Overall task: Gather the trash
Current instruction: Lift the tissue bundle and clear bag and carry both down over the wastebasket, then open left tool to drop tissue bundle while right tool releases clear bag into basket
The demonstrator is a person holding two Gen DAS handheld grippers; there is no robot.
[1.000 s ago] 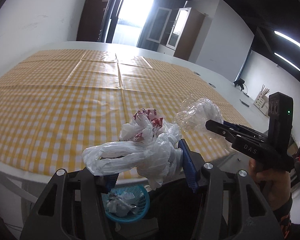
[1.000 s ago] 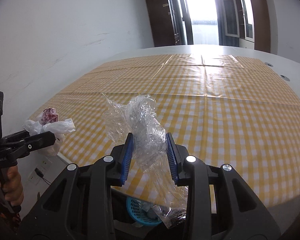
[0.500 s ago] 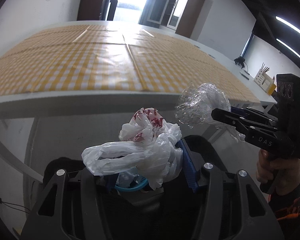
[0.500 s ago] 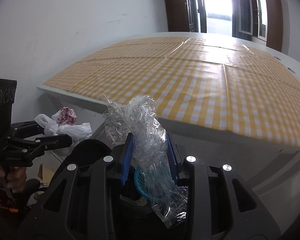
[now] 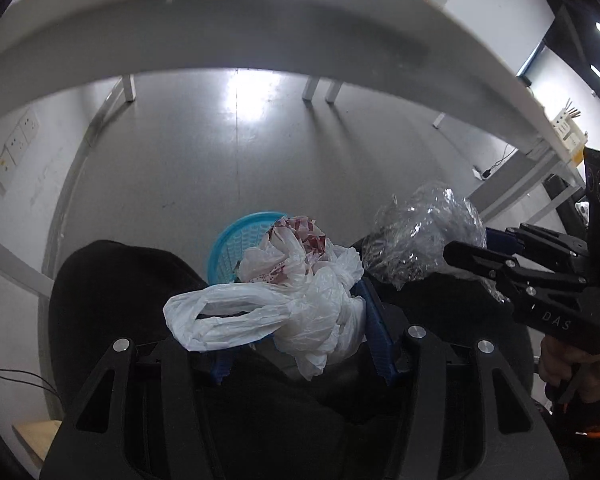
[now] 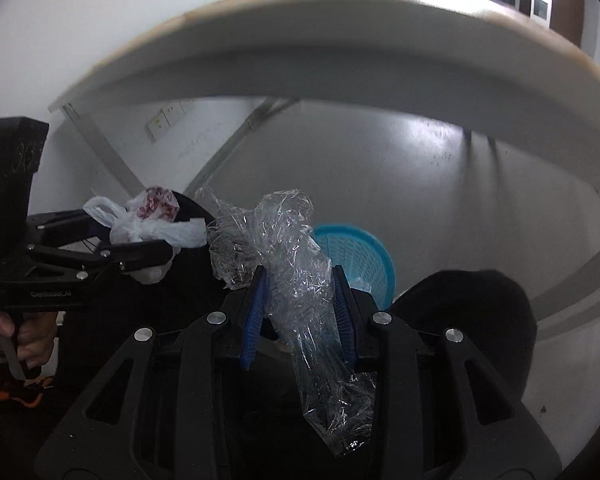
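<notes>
My left gripper (image 5: 300,328) is shut on a crumpled white plastic bag (image 5: 300,300) with red print on top. It also shows in the right wrist view (image 6: 148,224). My right gripper (image 6: 300,312) is shut on a wad of clear plastic wrap (image 6: 284,248), which also shows in the left wrist view (image 5: 420,236). A blue mesh trash basket (image 5: 236,240) stands on the floor below both grippers, partly hidden by the trash; it also shows in the right wrist view (image 6: 356,256).
The white table edge (image 5: 260,20) arches overhead, with its legs (image 5: 128,88) behind. Black-clad knees (image 5: 112,280) flank the basket. Grey floor (image 5: 220,152) lies beyond. Wall sockets (image 5: 16,148) are at left.
Both grippers have dropped from above the checked tablecloth to below the table edge and now tilt down toward the blue basket, each still holding its trash.
</notes>
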